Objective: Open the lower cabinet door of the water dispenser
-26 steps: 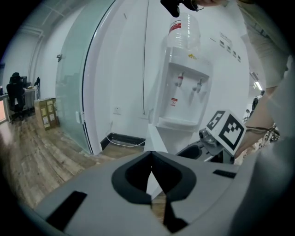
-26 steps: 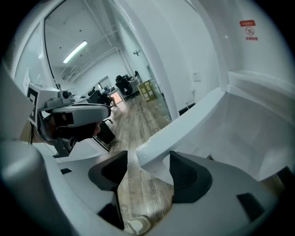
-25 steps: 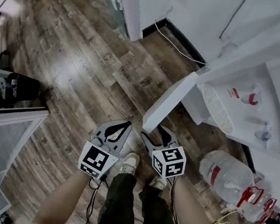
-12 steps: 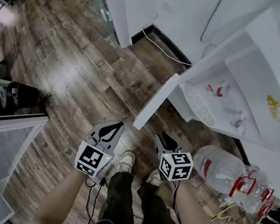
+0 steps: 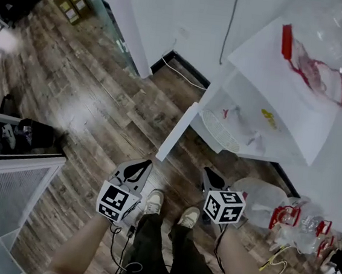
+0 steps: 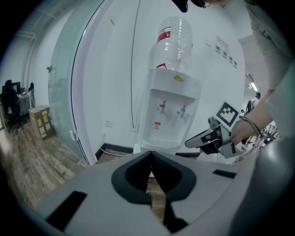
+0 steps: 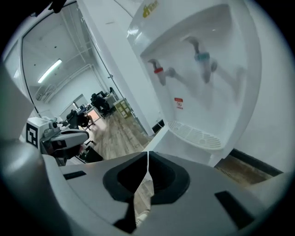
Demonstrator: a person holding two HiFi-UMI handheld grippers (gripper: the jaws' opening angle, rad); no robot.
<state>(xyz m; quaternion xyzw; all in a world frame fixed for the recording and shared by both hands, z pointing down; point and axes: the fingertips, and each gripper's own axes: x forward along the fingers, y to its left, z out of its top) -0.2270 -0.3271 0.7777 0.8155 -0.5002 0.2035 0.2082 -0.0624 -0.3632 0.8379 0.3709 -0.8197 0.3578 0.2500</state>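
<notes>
I've got both tools up in front of me in the head view, over my shoes (image 5: pixel 155 200) and the wood floor (image 5: pixel 90 94). L gripper (image 5: pixel 141 167): jaws pressed together, nothing btwn them. Its own view shows the tips meeting w/ only floor behind. R gripper (image 5: pixel 209 175): jaws have just been closing and are now together too, empty per its own view. Neither tool is pinching anything.

The water dispenser (image 5: pixel 271 107) stands ahead & to my right, white, against a white wall, w/ a clear bottle (image 5: pixel 327 40) neck-down on top. The lower cabinet door (image 5: pixel 176 131) is swung out from the base. It's a white panel seen nearly edge-on, far end at the unit's front corner below the drip tray (image 5: pixel 219 131), free end out over the floor. In the head view that free end shows just ahead of the L gripper's tips and left of the R gripper. L gripper view puts the unit well apart from that tool. Can't tell whether the R gripper touches the door.

R gripper view looks up into the recess: red tap (image 7: pixel 159 70) on the left, blue tap (image 7: pixel 203 57) on the right, slotted tray below. L gripper view takes in the whole unit, w/ the R gripper off to the right.

A clear water jug (image 5: pixel 260 202) is on the floor right of the dispenser. A white cable (image 5: pixel 186 79) runs along the skirting behind.
</notes>
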